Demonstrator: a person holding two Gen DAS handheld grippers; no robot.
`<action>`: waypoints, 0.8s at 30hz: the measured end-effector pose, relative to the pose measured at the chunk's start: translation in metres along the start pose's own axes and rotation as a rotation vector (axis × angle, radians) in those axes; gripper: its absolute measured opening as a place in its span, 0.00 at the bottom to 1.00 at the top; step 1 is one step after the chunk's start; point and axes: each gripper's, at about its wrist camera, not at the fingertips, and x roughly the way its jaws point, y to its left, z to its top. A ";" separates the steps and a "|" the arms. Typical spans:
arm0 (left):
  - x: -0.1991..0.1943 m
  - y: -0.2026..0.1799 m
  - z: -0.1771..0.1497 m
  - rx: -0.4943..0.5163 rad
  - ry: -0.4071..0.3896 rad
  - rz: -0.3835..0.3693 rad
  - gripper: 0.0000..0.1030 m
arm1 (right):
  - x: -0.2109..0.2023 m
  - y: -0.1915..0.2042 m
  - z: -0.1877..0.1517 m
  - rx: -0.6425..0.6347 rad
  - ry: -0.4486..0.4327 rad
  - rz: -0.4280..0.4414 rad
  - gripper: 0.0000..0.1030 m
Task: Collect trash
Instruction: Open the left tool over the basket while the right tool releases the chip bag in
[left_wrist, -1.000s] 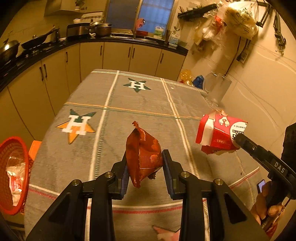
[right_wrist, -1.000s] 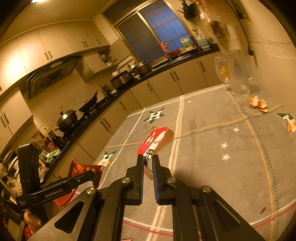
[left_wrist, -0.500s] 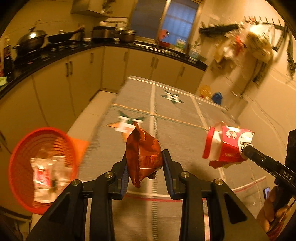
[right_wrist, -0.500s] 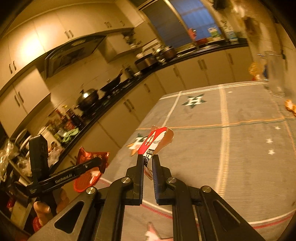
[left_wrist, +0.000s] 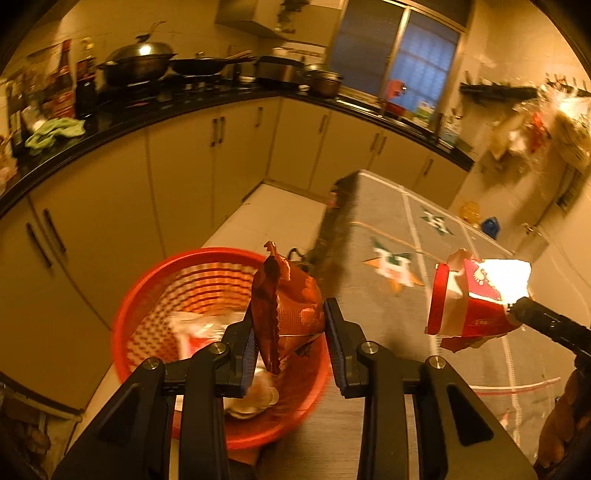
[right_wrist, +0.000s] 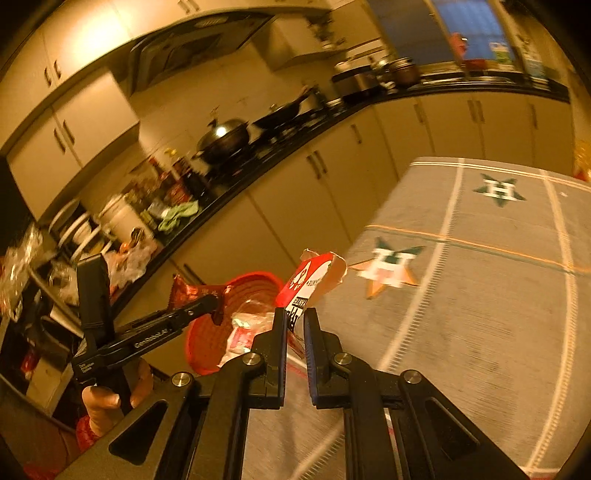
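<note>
Two pieces of trash are held in the air, one per hand, and one red basket stands on the floor beside the cloth-covered surface; the basket already holds a few crumpled wrappers, too blurred to count. The left tongs are partly closed, clenched on a single brown-red snack bag, both pads pressing its sides; the bag stands upright and hangs over the basket's rim at about 4 o'clock of the basket's opening. The right tongs are nearly shut, with only a thin gap, grasping one torn red-and-white carton by its lower edge. In the left wrist view that carton sits at 3 o'clock from the snack bag, apart from it, above the surface's near corner. In the right wrist view the basket lies at 9 o'clock from the carton.
</note>
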 end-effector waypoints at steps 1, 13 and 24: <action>0.001 0.007 -0.001 -0.007 0.002 0.007 0.31 | 0.009 0.007 0.001 -0.011 0.012 0.006 0.10; 0.019 0.047 -0.010 -0.048 0.025 0.069 0.31 | 0.075 0.046 0.001 -0.056 0.104 0.037 0.10; 0.029 0.054 -0.015 -0.037 0.044 0.083 0.31 | 0.112 0.066 0.006 -0.097 0.139 0.010 0.10</action>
